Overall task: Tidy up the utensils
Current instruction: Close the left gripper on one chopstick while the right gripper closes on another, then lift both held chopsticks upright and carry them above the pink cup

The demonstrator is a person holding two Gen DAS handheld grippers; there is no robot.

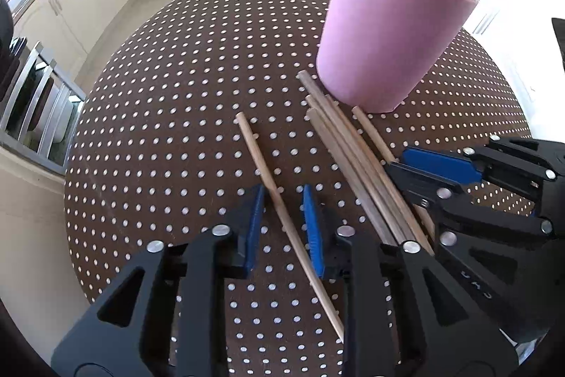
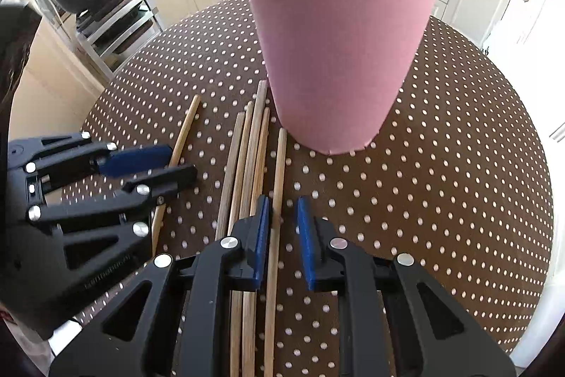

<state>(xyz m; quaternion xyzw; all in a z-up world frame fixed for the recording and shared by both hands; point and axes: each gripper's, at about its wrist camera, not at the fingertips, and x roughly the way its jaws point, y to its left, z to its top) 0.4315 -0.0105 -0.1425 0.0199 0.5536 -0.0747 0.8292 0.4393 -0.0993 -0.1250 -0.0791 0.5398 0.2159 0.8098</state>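
On the far left, my left gripper (image 1: 282, 228) points down at the dotted table (image 1: 159, 129). One stick (image 1: 279, 211) lies alone there, apart from the others. It runs from near me to far away, leaning a little to the left at its far end. It passes right between my two blue pads (image 1: 254, 228). The left pad looks like it touches the stick. The right pad has a small gap. So the jaws are narrow but not yet pinching it.

Next, moving right, is the bunch of sticks (image 2: 247, 172). They lie side by side, long way pointing from me to the far side. Their far ends come close to the pink cup.

Right of the bunch lies one more stick, the right stick (image 2: 279, 186). My right gripper (image 2: 282, 235) is over it. This stick runs straight between that gripper's pads. It sits just beside the left pad, maybe touching. There is a gap to the right pad. These jaws are narrow too, and I don't think they squeeze yet.

The pink cup (image 2: 339, 66) stands upright on the far side, a bit to the right. Some sticks already stand in it. The right gripper is nearer to the cup. I think each gripper must close a little more, then lift.
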